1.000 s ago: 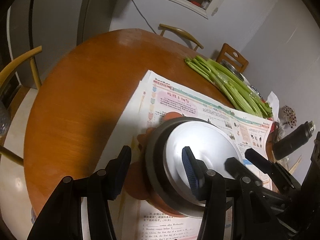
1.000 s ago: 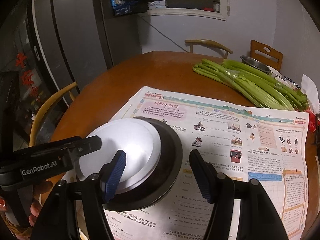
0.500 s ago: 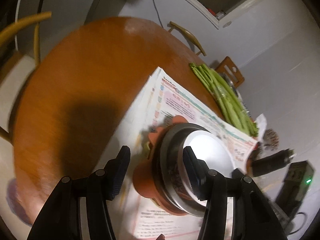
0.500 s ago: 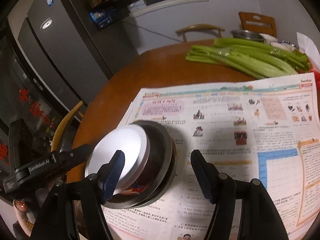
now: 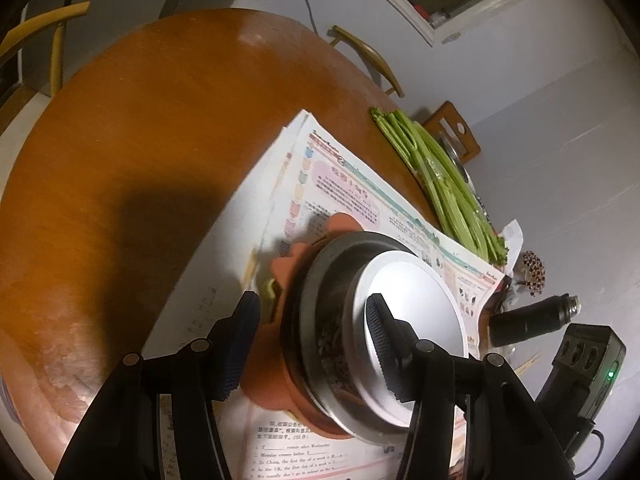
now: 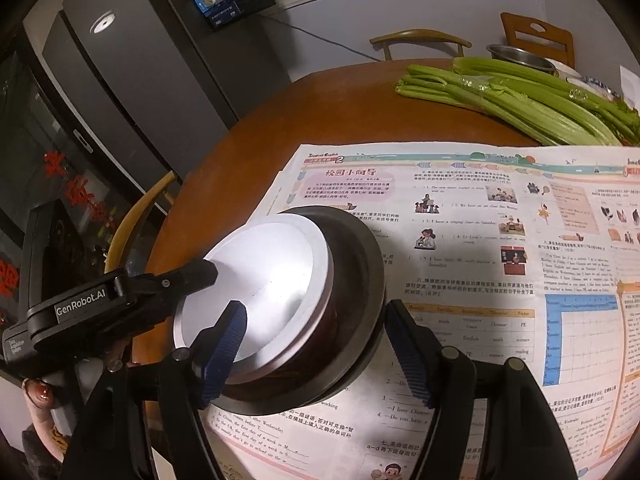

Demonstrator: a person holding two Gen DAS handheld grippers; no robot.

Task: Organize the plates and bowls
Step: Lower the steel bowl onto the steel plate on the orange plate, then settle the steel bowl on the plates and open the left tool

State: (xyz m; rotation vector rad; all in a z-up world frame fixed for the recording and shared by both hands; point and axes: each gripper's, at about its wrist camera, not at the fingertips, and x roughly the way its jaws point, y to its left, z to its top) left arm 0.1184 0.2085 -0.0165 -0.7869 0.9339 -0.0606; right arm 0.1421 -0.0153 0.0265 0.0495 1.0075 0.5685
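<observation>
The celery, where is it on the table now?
The celery lies at the far right of the round table, just beyond the newspaper, with a metal bowl behind it.

Stack on newspaper, tilted: orange scalloped plate (image 5: 280,268) at bottom, dark steel bowl (image 5: 320,300) nested on it, white bowl (image 6: 264,288) upside down on top, flat base up. Patterned side of white bowl visible inside steel rim.
</observation>
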